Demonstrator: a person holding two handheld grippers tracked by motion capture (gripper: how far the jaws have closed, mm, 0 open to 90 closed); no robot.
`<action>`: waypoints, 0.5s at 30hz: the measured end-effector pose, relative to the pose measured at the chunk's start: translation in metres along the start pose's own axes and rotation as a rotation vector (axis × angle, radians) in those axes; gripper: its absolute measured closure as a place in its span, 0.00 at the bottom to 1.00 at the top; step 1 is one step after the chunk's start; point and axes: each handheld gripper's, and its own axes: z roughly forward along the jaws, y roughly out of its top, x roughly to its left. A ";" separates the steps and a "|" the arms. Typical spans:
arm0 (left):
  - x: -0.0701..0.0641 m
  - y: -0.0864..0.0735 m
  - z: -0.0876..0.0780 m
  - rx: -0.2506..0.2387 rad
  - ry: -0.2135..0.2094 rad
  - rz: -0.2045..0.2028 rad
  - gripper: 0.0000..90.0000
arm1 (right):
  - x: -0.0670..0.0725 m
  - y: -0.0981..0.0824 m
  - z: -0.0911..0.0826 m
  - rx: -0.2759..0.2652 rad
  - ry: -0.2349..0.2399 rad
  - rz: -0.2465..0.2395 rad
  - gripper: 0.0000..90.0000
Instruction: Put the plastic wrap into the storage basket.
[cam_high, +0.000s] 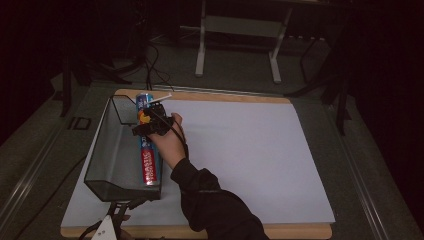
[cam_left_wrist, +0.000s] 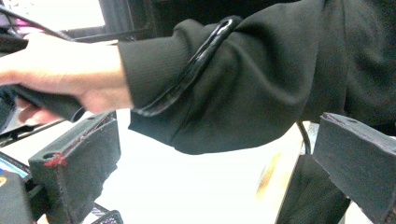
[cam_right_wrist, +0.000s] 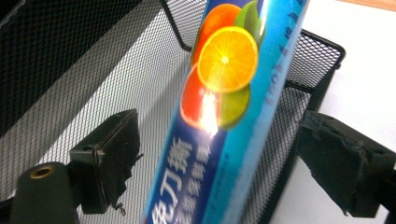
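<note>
A long blue and red box (cam_high: 148, 160) printed with citrus fruit lies along the right side of a black mesh basket (cam_high: 107, 150), its far end rising past the back rim. My right gripper (cam_high: 153, 121) hovers over the box's far half, held by a hand in a dark sleeve. In the right gripper view the box (cam_right_wrist: 224, 93) passes between the gripper's (cam_right_wrist: 219, 156) wide-apart jaws, and neither pad touches it. My left gripper (cam_high: 116, 214) sits at the table's near edge just below the basket. It (cam_left_wrist: 215, 163) is open with nothing in it, facing the other arm's sleeve (cam_left_wrist: 243, 79).
The basket stands at the left of a white sheet (cam_high: 250, 150) on a wooden board (cam_high: 225, 231). The basket's mesh wall (cam_right_wrist: 70, 60) lies behind the box. A white frame's legs (cam_high: 200, 47) and cables stand on the dark floor beyond the table.
</note>
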 end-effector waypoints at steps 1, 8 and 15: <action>0.000 0.000 0.000 0.001 0.000 0.000 0.02 | -0.001 -0.001 -0.003 -0.006 0.007 -0.002 0.15; 0.000 0.000 0.003 0.009 0.002 -0.001 0.02 | -0.017 -0.013 -0.028 -0.043 0.044 -0.006 0.15; 0.000 0.000 0.006 0.016 0.001 0.000 0.02 | -0.036 -0.031 -0.048 -0.065 0.058 -0.044 0.16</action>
